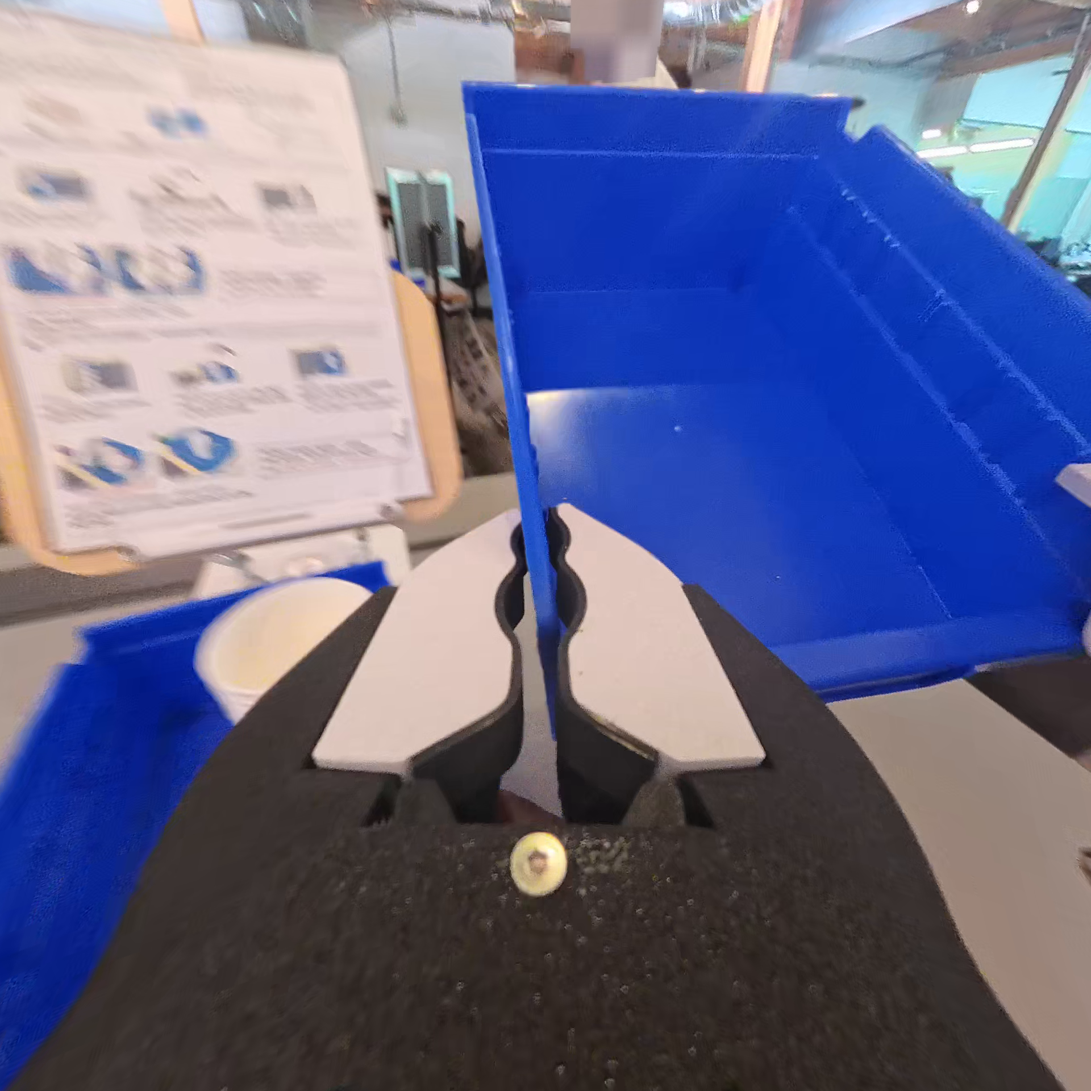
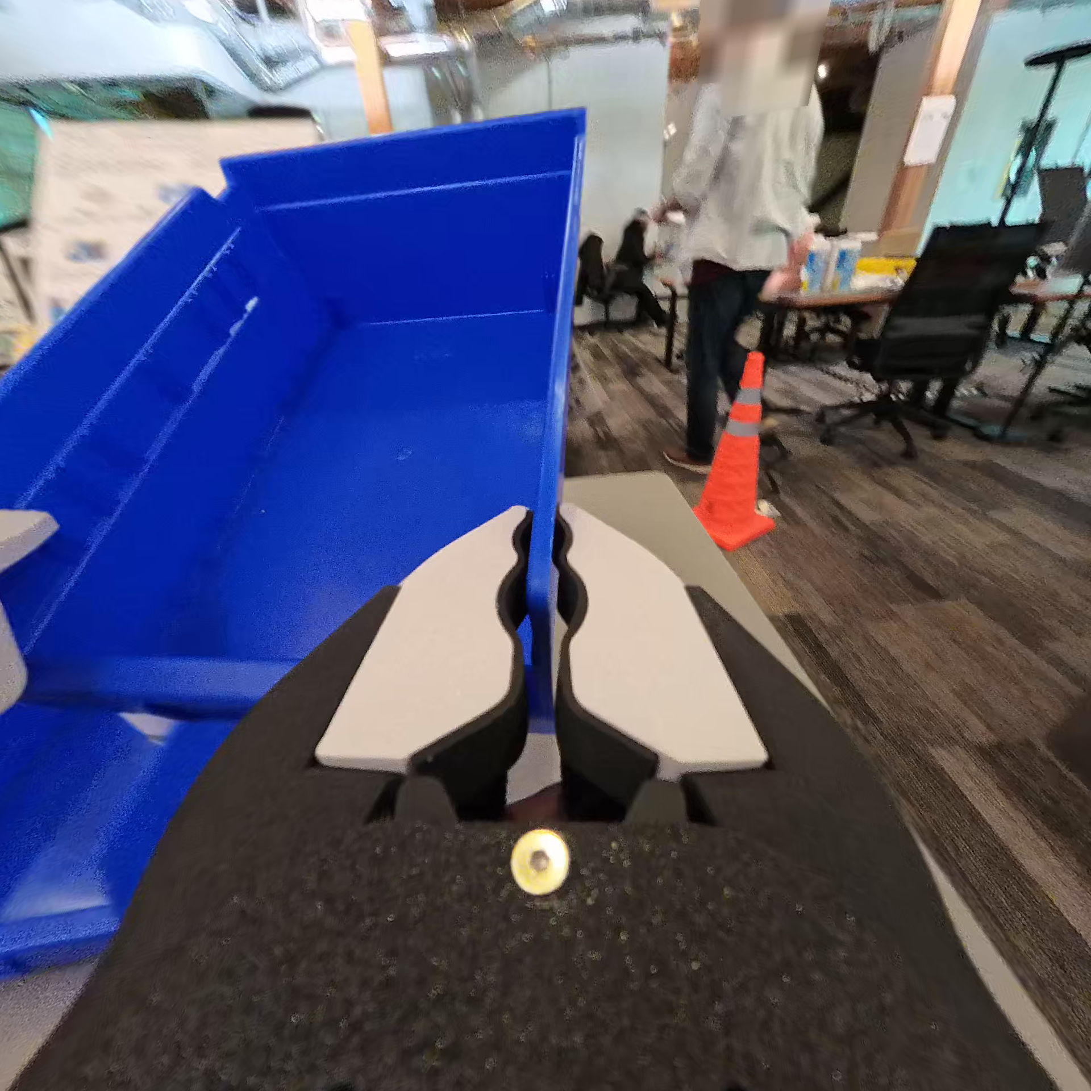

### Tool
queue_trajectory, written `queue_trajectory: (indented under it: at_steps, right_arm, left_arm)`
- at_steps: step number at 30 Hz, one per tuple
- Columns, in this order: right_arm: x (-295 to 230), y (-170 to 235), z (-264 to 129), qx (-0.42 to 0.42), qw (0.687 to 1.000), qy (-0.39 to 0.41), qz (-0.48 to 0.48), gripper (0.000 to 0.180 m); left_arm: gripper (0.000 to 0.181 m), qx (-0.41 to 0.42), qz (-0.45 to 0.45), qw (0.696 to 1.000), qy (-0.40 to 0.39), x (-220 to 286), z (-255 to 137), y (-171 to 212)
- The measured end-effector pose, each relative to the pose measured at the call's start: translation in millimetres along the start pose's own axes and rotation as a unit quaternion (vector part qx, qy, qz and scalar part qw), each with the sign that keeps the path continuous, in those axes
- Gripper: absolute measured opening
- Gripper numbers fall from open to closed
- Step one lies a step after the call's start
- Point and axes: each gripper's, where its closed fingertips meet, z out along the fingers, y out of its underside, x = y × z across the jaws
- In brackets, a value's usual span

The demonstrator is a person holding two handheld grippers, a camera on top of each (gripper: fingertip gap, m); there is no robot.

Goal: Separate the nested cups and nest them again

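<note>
An empty blue plastic bin (image 1: 738, 413) is held up off the table and tilted, between both grippers. My left gripper (image 1: 540, 519) is shut on the bin's left side wall. My right gripper (image 2: 544, 519) is shut on the bin's right side wall (image 2: 549, 354). The bin's inside (image 2: 354, 443) shows nothing in it. A white paper cup (image 1: 277, 637) stands open end up in a second blue bin (image 1: 88, 767) at the lower left of the left wrist view, partly hidden by my left gripper. Part of a lower blue bin (image 2: 71, 826) shows under the lifted bin in the right wrist view.
A white instruction board (image 1: 195, 283) on a wooden stand is behind the table on the left. The grey table (image 2: 637, 513) ends to the right. On the floor beyond are an orange cone (image 2: 735, 466), a walking person (image 2: 732, 236) and office chairs (image 2: 944, 319).
</note>
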Motion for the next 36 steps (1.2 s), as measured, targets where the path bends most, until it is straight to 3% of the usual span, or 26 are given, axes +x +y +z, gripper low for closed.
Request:
queue_trajectory:
  at_steps: [4,8,17,23,24,26,30,33,36]
  right_arm:
    - [67.4,56.7,21.8,-0.075,0.997,0.015,0.000,0.005]
    - [100.6,119.1,39.6,-0.146,0.989,0.005,0.008,0.005]
    - [108.2,191.9,60.6,-0.231,0.972,-0.039,0.026,0.005]
    - [109.3,196.0,59.5,-0.232,0.970,-0.048,0.056,0.005]
    - [109.9,195.3,59.0,-0.230,0.971,-0.047,0.051,0.006]
    - [118.3,190.2,54.9,-0.229,0.973,-0.022,0.033,0.029]
    - [115.0,133.9,35.3,-0.164,0.986,0.017,-0.018,0.035]
    - [52.6,78.1,12.7,-0.079,0.996,-0.029,-0.032,0.036]
    - [-58.1,69.4,-12.5,-0.049,0.987,-0.152,-0.015,0.034]
  left_arm:
    - [0.004,-0.068,-0.024,0.997,0.013,59.7,41.1,72.9]
    - [0.004,-0.139,-0.023,0.990,0.014,86.9,64.1,139.4]
    - [0.008,-0.220,-0.032,0.975,0.010,88.6,70.6,203.5]
    - [0.015,-0.212,-0.046,0.976,0.024,93.9,63.6,203.7]
    - [0.028,-0.215,-0.049,0.975,0.024,93.2,61.0,203.9]
    - [0.048,-0.214,-0.042,0.976,0.029,89.1,51.1,199.2]
    - [0.051,-0.178,0.017,0.983,0.047,69.9,11.8,161.5]
    - [0.048,-0.129,0.065,0.989,0.032,28.1,-25.3,116.0]
    - [0.039,-0.081,0.115,0.989,-0.048,-49.2,-63.0,87.1]
